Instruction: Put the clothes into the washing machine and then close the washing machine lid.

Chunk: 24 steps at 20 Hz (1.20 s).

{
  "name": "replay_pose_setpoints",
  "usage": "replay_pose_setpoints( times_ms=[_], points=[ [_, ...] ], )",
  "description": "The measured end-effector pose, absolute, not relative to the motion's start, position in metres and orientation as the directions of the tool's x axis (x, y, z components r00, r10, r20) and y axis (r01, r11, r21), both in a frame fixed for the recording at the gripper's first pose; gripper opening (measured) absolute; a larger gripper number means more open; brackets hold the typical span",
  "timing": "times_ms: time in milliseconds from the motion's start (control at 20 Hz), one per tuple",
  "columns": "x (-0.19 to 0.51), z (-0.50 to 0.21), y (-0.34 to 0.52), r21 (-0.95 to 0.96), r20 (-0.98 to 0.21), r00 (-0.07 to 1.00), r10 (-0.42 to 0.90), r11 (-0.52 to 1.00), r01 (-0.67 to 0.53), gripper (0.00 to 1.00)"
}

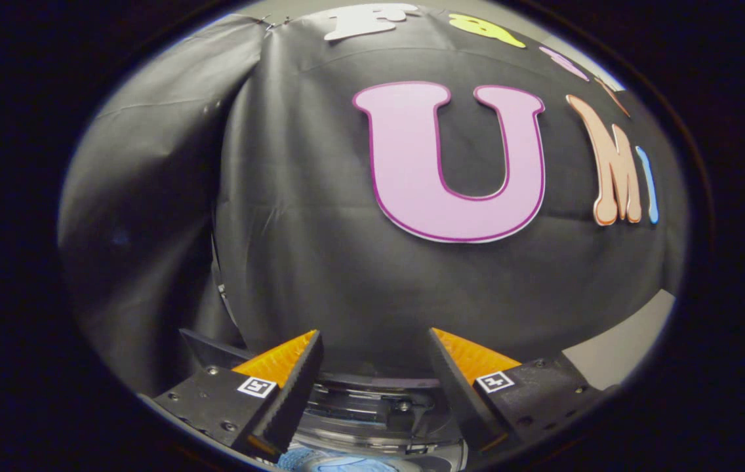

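Note:
My gripper (376,341) is open, its two fingers spread wide with nothing between them, pointing at the booth's black cloth wall. Below and between the fingers I see the round top opening of the washing machine (372,410), with its shiny rim and dark inner ring. A bit of light blue cloth (340,461) lies low inside that opening, close under the left finger. The washer's lid is hidden from me.
The black cloth wall (320,249) hangs close ahead, with a fold and seam to the left. A strip of pale grey floor or wall (622,347) shows beyond the right finger.

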<state>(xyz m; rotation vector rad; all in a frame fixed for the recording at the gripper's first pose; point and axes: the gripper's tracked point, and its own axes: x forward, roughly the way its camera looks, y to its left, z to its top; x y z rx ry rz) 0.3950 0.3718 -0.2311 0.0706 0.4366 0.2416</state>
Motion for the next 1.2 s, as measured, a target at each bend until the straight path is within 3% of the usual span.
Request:
replay_pose_setpoints(
  times_ms=[550, 1200],
  points=[
    [0.384, -0.236, 0.374, 0.169, -0.346, 0.896, 0.278, 0.958, -0.231, 0.95],
    [0.344, -0.225, 0.369, 0.172, -0.382, 0.868, 0.316, 0.948, -0.269, 0.96]
  ],
)
